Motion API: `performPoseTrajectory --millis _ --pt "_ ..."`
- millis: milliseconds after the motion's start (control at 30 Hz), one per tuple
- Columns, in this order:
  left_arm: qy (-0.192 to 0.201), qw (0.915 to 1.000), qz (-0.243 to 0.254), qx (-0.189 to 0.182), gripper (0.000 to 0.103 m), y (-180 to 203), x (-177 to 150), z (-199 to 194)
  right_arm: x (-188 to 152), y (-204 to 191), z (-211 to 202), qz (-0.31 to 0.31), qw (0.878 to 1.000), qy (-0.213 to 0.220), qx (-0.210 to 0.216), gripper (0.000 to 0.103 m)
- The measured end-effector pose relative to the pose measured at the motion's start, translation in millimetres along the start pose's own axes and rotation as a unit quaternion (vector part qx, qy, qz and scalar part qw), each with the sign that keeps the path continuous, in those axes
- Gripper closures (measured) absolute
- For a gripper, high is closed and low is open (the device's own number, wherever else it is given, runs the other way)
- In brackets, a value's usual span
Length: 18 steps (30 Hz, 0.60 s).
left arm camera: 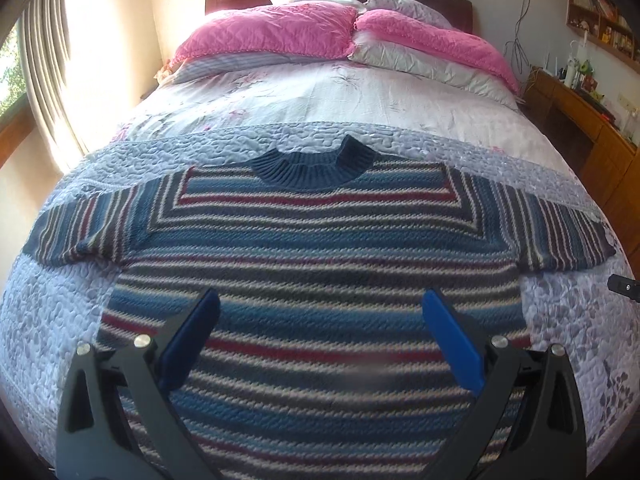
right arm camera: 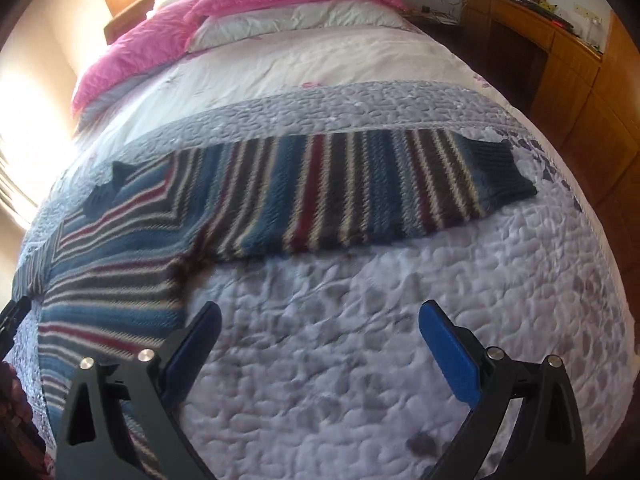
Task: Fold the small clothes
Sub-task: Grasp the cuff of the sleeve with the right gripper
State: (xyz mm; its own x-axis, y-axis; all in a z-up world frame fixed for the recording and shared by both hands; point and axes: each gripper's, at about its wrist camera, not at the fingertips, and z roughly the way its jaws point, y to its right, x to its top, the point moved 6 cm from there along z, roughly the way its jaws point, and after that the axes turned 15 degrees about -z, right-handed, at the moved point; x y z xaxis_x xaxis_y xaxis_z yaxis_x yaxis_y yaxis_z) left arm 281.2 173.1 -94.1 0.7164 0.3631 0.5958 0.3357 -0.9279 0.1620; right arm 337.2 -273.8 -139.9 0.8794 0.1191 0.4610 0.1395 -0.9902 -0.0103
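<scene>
In the left wrist view, a striped knitted sweater (left arm camera: 320,240) lies flat on the quilted bedspread (left arm camera: 48,320) at the foot of the bed, its dark ribbed collar (left arm camera: 316,166) pointing toward the pink pillows (left arm camera: 272,32) and both sleeves spread out to the sides. The left gripper (left arm camera: 320,308) hangs over the lower body of the sweater with its blue fingers (left arm camera: 192,332) spread wide apart, and it pinches nothing. At the right edge of this view a small dark part is seen, probably the other tool, but I cannot tell for sure. In the right wrist view, the right gripper (right arm camera: 320,316) is over the bare bedspread (right arm camera: 360,340) just beside the body of the sweater (right arm camera: 120,248), below the right sleeve (right arm camera: 360,192), which stretches out to its dark cuff (right arm camera: 500,168). Its jaws are also wide apart and empty. No fold looks made yet. I judge the sweater to be soft, thick and rather light, without stiffness; the knit should stretch and sag when it is lifted, but it is rough enough not to slip from the pads. A good place to take hold seems to be the cuff or the sleeve edge for the right gripper, and the hem corner or side seam for the left one, pinching through both layers.
</scene>
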Motion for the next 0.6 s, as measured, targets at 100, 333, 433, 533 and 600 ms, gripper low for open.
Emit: performPoseTrajectory --millis 100,333,433,533,600 --pt "0.006 1.0000 0.003 -0.001 0.003 30 14 21 18 60 29 0.026 0.999 -0.023 0.007 0.004" --pt "-0.004 0.9999 0.011 0.000 0.003 67 18 64 33 183 83 0.115 0.991 -0.062 0.006 0.004" --pt "-0.009 0.9996 0.023 0.010 0.003 71 14 79 34 208 96 0.135 0.989 -0.059 0.008 0.005" --pt "-0.012 0.9992 0.031 0.020 0.003 68 11 90 36 221 106 0.147 0.987 -0.056 0.019 0.005" --pt "-0.010 0.9990 0.034 0.027 0.003 63 10 96 37 227 109 0.155 0.986 -0.052 0.016 0.020"
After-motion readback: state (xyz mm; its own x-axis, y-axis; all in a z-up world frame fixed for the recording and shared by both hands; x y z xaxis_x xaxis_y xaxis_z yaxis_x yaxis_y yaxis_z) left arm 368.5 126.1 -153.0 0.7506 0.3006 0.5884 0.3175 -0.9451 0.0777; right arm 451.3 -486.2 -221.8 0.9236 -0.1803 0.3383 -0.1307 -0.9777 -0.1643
